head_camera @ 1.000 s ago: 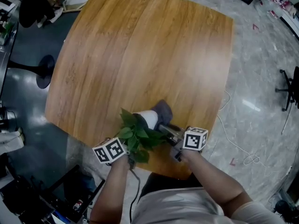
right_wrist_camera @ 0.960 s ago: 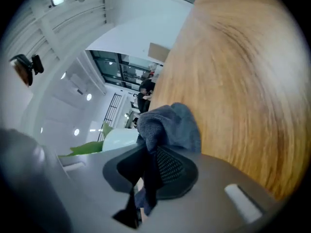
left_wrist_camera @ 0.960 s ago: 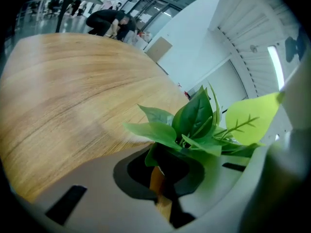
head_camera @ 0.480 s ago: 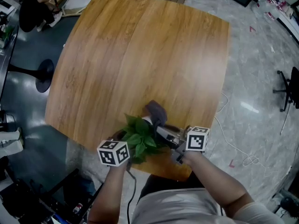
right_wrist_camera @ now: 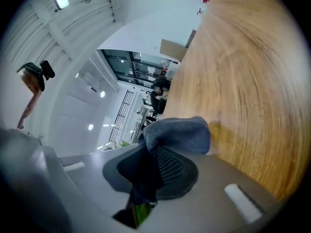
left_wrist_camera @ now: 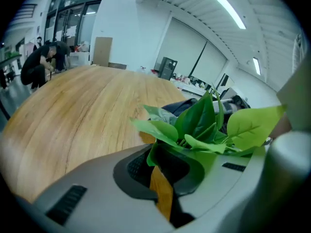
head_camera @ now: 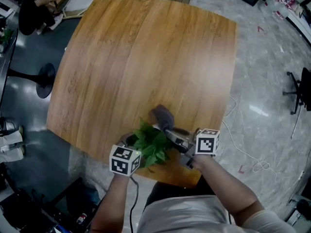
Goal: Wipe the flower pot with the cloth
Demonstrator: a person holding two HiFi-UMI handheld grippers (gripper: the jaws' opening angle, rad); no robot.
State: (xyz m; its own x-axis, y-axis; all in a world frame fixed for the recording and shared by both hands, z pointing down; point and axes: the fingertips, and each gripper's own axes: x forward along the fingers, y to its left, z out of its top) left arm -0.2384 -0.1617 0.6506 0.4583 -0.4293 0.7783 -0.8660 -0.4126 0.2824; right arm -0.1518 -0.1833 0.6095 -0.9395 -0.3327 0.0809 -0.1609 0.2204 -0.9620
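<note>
We record the left gripper (left_wrist_camera: 164, 166) closed to a narrow slit on the leaves of the potted plant (head_camera: 152, 144), at the near edge of the table (head_camera: 146, 57). The right gripper (right_wrist_camera: 154, 165) is clamped on 1 grey cloth (right_wrist_camera: 179, 132), which sits just beyond the plant. Foliage hides the pot itself.

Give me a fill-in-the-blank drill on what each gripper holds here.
The right gripper is shut on a grey ____.
The left gripper is shut on a plant with ____ leaves.
Both work at a ____ table.
Missing words: cloth, green, wooden.
</note>
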